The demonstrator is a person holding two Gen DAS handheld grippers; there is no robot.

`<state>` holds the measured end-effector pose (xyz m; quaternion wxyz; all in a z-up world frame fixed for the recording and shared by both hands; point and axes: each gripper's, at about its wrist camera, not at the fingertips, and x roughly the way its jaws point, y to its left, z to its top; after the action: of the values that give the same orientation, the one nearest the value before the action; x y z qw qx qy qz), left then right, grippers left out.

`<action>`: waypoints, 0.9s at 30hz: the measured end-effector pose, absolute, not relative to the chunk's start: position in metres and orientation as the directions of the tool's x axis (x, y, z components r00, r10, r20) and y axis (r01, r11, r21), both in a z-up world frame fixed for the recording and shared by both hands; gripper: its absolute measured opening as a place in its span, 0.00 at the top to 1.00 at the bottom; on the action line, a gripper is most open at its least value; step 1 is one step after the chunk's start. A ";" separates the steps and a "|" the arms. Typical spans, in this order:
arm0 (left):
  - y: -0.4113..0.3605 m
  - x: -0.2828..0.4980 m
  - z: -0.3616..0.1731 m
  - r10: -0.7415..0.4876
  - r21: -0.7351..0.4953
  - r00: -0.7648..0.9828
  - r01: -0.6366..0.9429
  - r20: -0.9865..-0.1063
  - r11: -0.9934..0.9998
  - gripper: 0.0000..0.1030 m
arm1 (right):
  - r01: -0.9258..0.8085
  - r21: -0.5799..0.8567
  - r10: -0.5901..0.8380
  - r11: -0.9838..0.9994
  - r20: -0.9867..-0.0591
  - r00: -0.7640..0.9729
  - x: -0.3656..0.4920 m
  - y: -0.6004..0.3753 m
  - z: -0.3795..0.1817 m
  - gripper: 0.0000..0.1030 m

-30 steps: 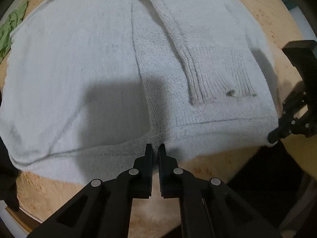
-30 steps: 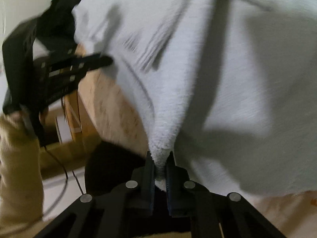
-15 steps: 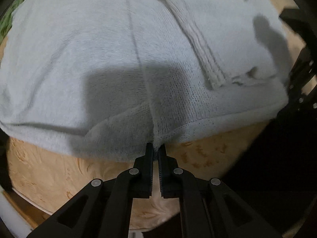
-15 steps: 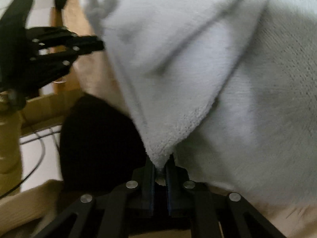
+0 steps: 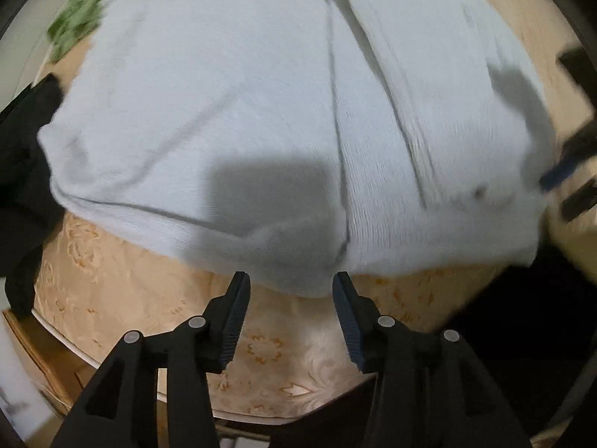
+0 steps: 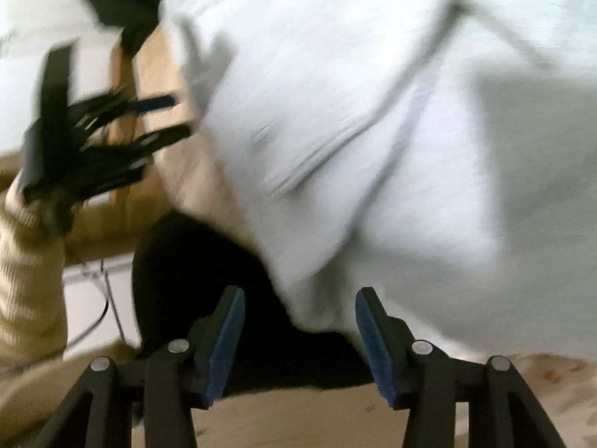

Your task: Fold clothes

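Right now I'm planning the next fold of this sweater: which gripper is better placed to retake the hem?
Probably the left gripper. Its opening jaws straddle the sweater hem mid-edge over the table. The right gripper, also opening, sits at the corner overhanging the table edge.

Patterned beige tablecloth [image 5: 123, 298]; green cloth [image 5: 80, 24] at its edge.

Tan floral-pattern tabletop [image 5: 261, 351] w/ wood edge; pale floor [image 6: 89, 291] below; light from overhead, blurry.
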<state>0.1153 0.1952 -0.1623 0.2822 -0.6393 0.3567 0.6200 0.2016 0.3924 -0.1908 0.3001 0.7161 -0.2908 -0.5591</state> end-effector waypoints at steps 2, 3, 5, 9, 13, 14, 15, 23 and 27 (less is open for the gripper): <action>0.205 0.115 -0.153 -0.065 0.061 -0.028 -0.808 -0.997 -0.586 0.54 | -0.121 0.751 -0.757 -0.650 -0.625 0.188 0.205 0.396 -0.199 0.49; 0.213 0.117 -0.149 -0.040 0.046 -0.028 -0.815 -0.999 -0.577 0.54 | -0.137 0.744 -0.755 -0.654 -0.632 0.172 0.206 0.403 -0.200 0.49; 0.230 0.126 -0.149 -0.020 0.039 -0.034 -0.847 -0.999 -0.529 0.53 | -0.164 0.741 -0.759 -0.651 -0.639 0.124 0.200 0.416 -0.202 0.50; 0.260 0.149 -0.184 -0.089 0.062 -0.025 -0.896 -0.996 -0.441 0.53 | -0.154 0.735 -0.742 -0.661 -0.670 -0.012 0.183 0.452 -0.176 0.50; 0.251 0.156 -0.217 -0.140 0.095 -0.037 -0.897 -0.989 -0.431 0.52 | -0.060 0.613 -0.602 -0.788 -0.787 -0.138 0.137 0.483 -0.142 0.54; 0.246 0.150 -0.214 -0.106 0.063 -0.014 -0.881 -0.994 -0.468 0.52 | -0.037 0.576 -0.564 -0.817 -0.810 -0.157 0.123 0.487 -0.136 0.59; 0.240 0.144 -0.210 -0.069 0.027 0.009 -0.862 -0.998 -0.507 0.52 | -0.015 0.542 -0.532 -0.841 -0.830 -0.169 0.109 0.490 -0.130 0.62; 0.126 0.005 -0.155 0.262 -0.254 -0.009 -0.211 -0.965 -0.944 0.51 | 0.273 0.211 -0.283 -0.938 -0.924 -0.256 -0.034 0.468 -0.112 0.61; 0.112 -0.023 -0.180 0.214 -0.220 -0.053 0.269 -0.975 -0.938 0.51 | 0.306 0.192 -0.265 -0.932 -0.939 -0.218 -0.089 0.450 -0.122 0.56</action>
<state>-0.0229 0.1120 -0.1796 -0.0195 -0.6877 -0.1755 0.7042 -0.0885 0.4496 -0.1218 0.1830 0.5979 0.0169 -0.7802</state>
